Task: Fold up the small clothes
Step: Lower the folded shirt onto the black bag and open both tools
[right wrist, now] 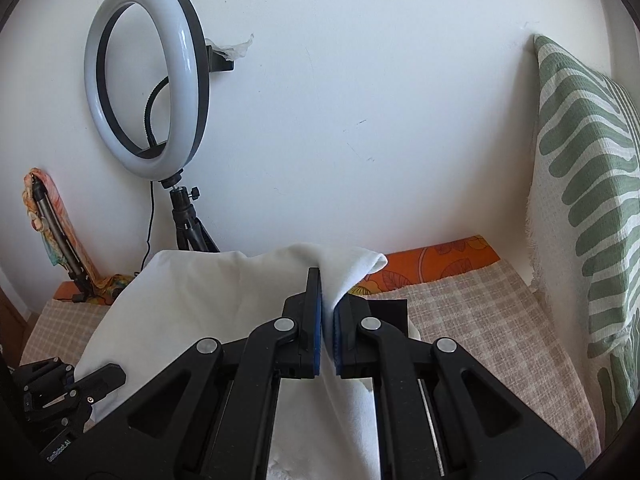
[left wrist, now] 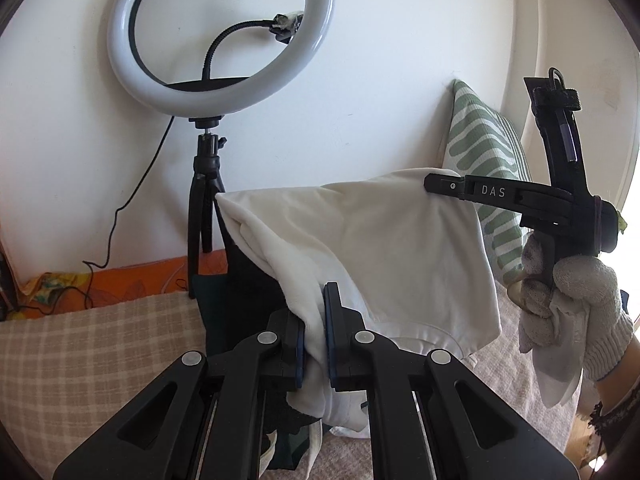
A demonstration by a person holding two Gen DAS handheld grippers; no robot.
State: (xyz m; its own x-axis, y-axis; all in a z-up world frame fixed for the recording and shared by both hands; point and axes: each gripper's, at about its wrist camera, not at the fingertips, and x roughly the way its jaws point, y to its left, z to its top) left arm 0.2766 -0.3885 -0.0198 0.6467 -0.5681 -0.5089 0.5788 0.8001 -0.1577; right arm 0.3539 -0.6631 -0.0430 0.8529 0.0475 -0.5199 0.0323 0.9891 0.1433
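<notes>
Garment (left wrist: 372, 248) above the checked cover (left wrist: 100, 344), ring light (left wrist: 222, 36) behind, striped cushion (left wrist: 484, 160) right.

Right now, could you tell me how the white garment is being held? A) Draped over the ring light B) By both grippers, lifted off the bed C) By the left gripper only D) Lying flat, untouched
B: the left gripper and the right gripper each pinch the white garment, which hangs between them.

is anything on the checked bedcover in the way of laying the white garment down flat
Yes. Both tongs, left and right, hold the white garment up off the checked bedcover. Dark clothes lie on the cover directly under and behind it. The ring light stands at the back by the wall.
</notes>
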